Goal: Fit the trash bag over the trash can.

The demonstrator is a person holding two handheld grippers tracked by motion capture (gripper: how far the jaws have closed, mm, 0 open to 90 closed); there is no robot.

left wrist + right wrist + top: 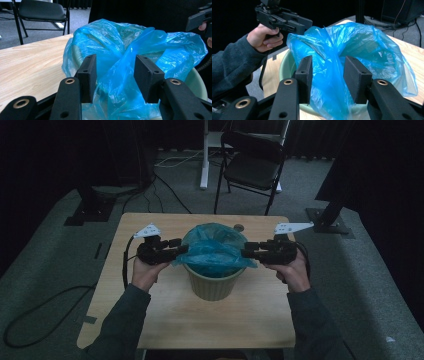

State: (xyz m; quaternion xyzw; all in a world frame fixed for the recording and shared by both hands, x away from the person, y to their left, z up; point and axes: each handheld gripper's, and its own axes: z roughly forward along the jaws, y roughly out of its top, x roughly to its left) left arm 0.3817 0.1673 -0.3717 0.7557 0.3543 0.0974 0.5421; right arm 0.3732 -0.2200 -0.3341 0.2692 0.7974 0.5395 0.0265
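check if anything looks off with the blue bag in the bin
The thin blue plastic bag sits crumpled and bunched in the pale green round bin, not folded over its rim. Loose flaps spill toward the left tongs and right tongs, both open.

A dim recording studio or lab: black curtains close off the back, grey carpet (45, 270) carries loose black cables (35, 312), and a black folding chair (252, 162) stands beyond a small light wooden table (165, 315) between dark equipment stands (332, 207).

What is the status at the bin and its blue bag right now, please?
Left gripper and right gripper open, bag folds loose between the jaws. Blue bag bunched over pale green bin. Nothing in the way.
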